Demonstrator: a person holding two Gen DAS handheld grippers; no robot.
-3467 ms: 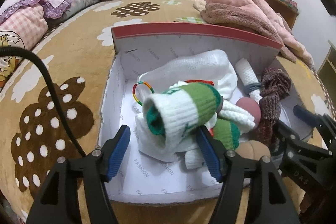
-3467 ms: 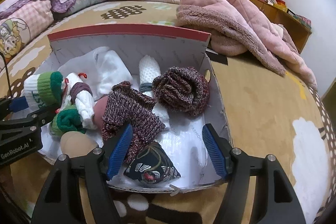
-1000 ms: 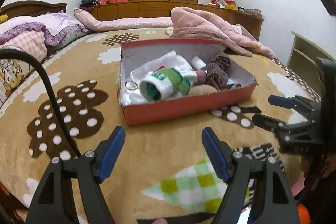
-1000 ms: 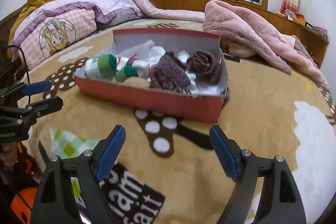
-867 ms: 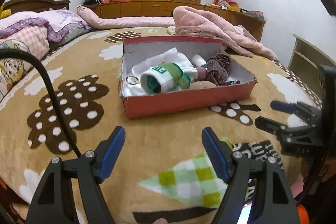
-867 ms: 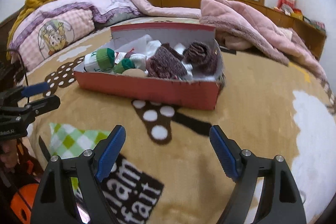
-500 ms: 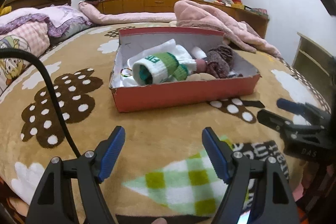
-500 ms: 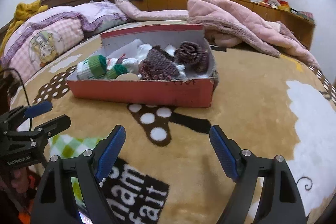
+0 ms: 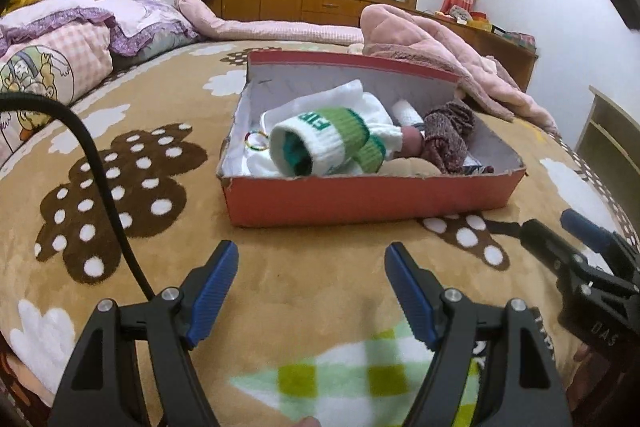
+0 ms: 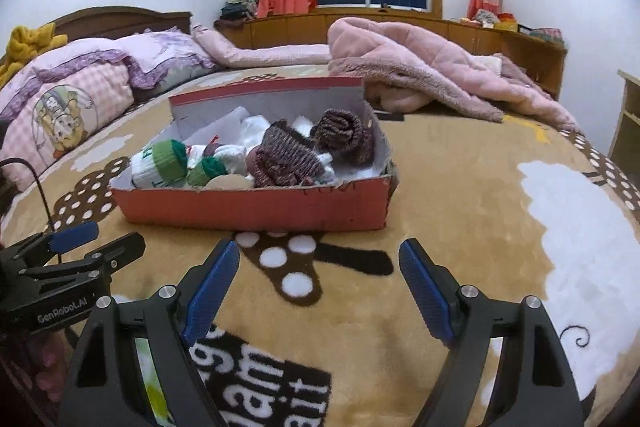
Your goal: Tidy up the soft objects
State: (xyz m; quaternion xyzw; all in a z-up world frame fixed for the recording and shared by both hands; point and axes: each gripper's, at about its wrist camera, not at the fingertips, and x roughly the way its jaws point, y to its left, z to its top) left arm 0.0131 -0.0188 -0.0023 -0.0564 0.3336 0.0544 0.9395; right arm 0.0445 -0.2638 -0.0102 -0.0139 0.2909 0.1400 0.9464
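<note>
A red cardboard box (image 9: 368, 201) sits on the bed; it also shows in the right wrist view (image 10: 256, 207). Inside lie a white and green rolled sock (image 9: 320, 139), a white cloth (image 9: 352, 99), a maroon knit piece (image 9: 448, 135) and a small coloured ring (image 9: 256, 141). In the right wrist view I see the green and white sock (image 10: 162, 163) and two maroon knit rolls (image 10: 344, 135). My left gripper (image 9: 310, 293) is open and empty, well short of the box. My right gripper (image 10: 318, 291) is open and empty, also short of the box.
The brown patterned blanket (image 9: 120, 187) covers the bed. A pink fleece coat (image 10: 420, 75) lies behind the box. Pillows (image 10: 80, 99) are stacked at the left by the headboard. A wooden shelf (image 9: 612, 131) stands at the right edge. A black cable (image 9: 100, 179) runs from the left gripper.
Both grippers have pulled back from the box, open and empty, and the views have tilted up a little. The box contents have not moved.
</note>
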